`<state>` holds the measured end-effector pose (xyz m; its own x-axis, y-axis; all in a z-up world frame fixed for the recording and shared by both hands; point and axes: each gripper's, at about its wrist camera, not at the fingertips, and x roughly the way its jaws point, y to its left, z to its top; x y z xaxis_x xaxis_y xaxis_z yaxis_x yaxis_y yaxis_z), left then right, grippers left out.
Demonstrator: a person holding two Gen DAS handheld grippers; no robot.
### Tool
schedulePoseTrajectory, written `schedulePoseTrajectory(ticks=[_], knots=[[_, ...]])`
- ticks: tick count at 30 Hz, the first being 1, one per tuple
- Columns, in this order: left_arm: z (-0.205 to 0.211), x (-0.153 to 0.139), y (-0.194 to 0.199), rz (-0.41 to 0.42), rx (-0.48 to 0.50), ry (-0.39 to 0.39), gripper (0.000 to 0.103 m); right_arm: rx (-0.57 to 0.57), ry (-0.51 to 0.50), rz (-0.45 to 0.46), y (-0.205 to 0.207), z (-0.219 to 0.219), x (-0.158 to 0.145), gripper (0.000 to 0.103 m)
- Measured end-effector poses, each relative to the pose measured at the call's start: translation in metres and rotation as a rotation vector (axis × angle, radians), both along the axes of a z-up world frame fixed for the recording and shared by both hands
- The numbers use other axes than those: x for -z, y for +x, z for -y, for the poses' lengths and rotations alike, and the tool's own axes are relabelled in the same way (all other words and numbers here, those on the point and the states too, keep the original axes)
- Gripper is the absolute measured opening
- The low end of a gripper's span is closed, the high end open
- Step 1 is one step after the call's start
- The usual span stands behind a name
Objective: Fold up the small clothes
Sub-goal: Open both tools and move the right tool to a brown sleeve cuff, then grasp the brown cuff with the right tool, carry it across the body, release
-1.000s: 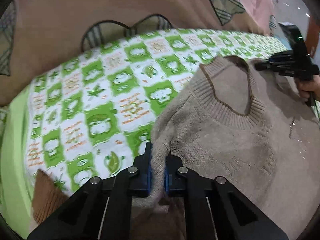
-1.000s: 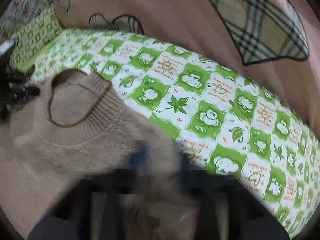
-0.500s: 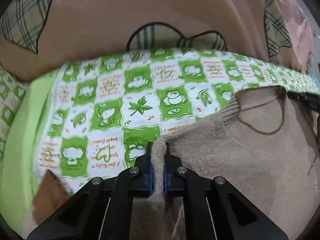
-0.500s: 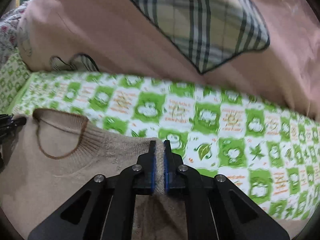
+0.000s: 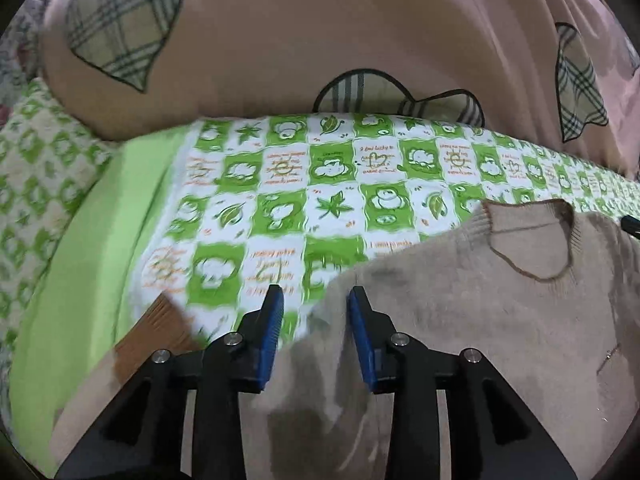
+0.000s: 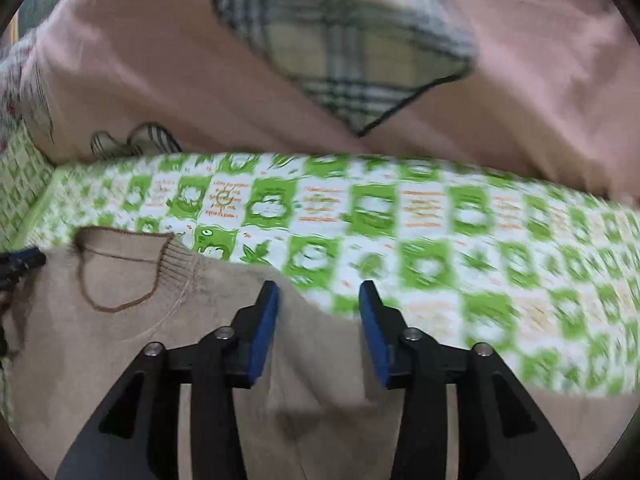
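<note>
A big pink blanket (image 5: 320,40) with checked heart patches fills the top of both views, from ten o'clock round to two o'clock. Under it lies a green and white sheet (image 5: 280,208) with little animals, leaves and orange writing in squares; it runs across the middle of each view. The tan sweater (image 5: 500,320) lies flat on this sheet. In the left wrist view it fills the part from three o'clock down to six o'clock, with its round neck hole near three o'clock. In the right wrist view the sweater (image 6: 120,340) sits from nine o'clock down to six o'clock, with the neck hole near nine o'clock. A brown ribbed cuff (image 5: 156,332) shows at about eight o'clock in the left view. The left gripper (image 5: 316,294) has just been opening; its blue pads stand partly apart, with the sweater's shoulder edge loose between them, not pinched. The right gripper (image 6: 319,290) has just been opening too, and the other shoulder edge lies loose between its blue pads. The tip of the other gripper peeks in at the side of each view.
</note>
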<state>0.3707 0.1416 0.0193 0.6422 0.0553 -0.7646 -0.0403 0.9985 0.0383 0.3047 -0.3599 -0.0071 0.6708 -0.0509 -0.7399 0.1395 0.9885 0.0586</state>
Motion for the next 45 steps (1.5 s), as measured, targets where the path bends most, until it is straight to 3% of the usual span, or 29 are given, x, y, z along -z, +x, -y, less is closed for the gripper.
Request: schedulePoseTrajectory(ticks=[2, 5, 12, 17, 21, 27, 34, 36, 37, 38, 45], knots=[[0.001, -0.009, -0.019, 0.013, -0.007, -0.030, 0.037, 0.041, 0.034, 0.013, -0.027, 0.019, -0.009, 0.048], [0.007, -0.020, -0.057, 0.038, 0.000, -0.083, 0.049, 0.129, 0.074, 0.017, -0.088, 0.057, -0.015, 0.049], [0.068, -0.021, -0.103, 0.036, 0.056, -0.151, 0.063, 0.351, 0.086, 0.008, -0.214, 0.130, -0.014, 0.049], [0.091, -0.012, -0.134, 0.011, 0.080, -0.231, 0.068, 0.506, 0.116, 0.016, -0.265, 0.182, -0.012, 0.049], [0.110, -0.003, -0.154, -0.011, 0.089, -0.221, 0.069, 0.604, 0.144, 0.036, -0.287, 0.216, -0.015, 0.049], [0.120, 0.010, -0.167, -0.051, 0.079, -0.287, 0.072, 0.757, 0.238, 0.116, -0.317, 0.264, -0.021, 0.049], [0.137, 0.022, -0.176, -0.090, 0.089, -0.299, 0.072, 0.900, 0.340, 0.123, -0.314, 0.317, -0.005, 0.048], [0.136, 0.024, -0.179, -0.096, 0.080, -0.312, 0.072, 0.926, 0.345, 0.141, -0.312, 0.326, -0.004, 0.031], [0.134, 0.026, -0.180, -0.101, 0.075, -0.318, 0.072, 0.925, 0.336, 0.139, -0.311, 0.327, -0.005, 0.013], [0.132, 0.027, -0.181, -0.107, 0.068, -0.322, 0.072, 0.909, 0.354, 0.165, -0.311, 0.326, -0.007, 0.010], [0.117, 0.030, -0.192, -0.111, 0.048, -0.362, 0.072, 0.711, 0.205, 0.221, -0.294, 0.265, -0.053, 0.008]])
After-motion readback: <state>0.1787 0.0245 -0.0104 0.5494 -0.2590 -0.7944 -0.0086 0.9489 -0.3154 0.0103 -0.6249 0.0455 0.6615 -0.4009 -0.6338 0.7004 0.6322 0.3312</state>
